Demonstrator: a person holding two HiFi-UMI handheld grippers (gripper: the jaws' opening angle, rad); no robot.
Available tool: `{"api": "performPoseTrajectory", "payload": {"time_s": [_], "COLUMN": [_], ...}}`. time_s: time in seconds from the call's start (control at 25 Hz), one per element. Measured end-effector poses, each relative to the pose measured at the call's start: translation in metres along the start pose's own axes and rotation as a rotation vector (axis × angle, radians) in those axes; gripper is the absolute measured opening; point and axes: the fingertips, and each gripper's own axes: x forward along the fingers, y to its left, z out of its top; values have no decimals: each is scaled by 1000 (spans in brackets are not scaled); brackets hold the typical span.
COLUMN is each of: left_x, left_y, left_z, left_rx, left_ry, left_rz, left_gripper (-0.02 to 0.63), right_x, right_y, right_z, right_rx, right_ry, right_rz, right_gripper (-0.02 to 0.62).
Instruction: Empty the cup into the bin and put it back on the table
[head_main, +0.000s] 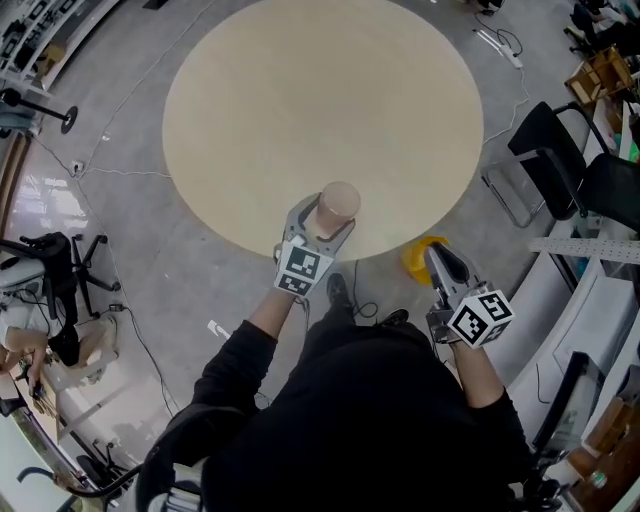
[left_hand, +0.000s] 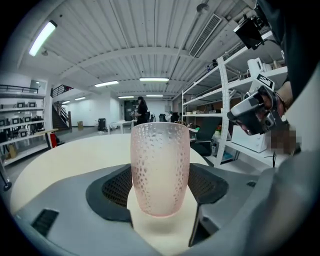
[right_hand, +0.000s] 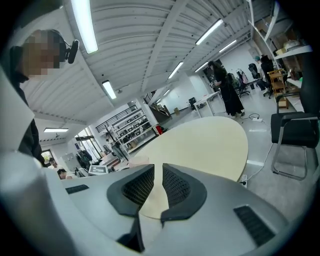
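A pale pink dimpled cup (head_main: 340, 200) stands upright at the near edge of the round beige table (head_main: 320, 90). My left gripper (head_main: 325, 216) is shut on it, one pad on each side. In the left gripper view the cup (left_hand: 160, 165) fills the gap between the dark pads (left_hand: 116, 189), with the tabletop right under it. My right gripper (head_main: 437, 253) is off the table to the right, above a yellow bin (head_main: 416, 262) on the floor. Its jaws (right_hand: 157, 185) stand almost together with only a thin slit and nothing between them.
Black chairs (head_main: 560, 160) stand to the right of the table, and cables run over the grey floor. An office chair (head_main: 60, 270) and clutter lie at the left. My right gripper (left_hand: 255, 112) shows at the right of the left gripper view, before shelving.
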Motion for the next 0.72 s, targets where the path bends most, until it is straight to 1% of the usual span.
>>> {"api": "performPoseTrajectory", "payload": {"time_s": [0.32,0.48,0.72], "left_x": [9,13,0], "left_y": [46,60,73], "left_z": [-45,-61,-80], "left_rx": [-32,-38,-66], "left_ry": [56,75,42], "left_rz": [46,69,143], "left_gripper": [342,342,341], "right_x": [37,48,61], "right_y": [15,23,35], "right_z": [-6,-5,-3], "right_rx": [-1,-8,-8], "right_ry": [48,65,67], "right_rz": [4,18,43], "right_gripper": [61,62,61]}}
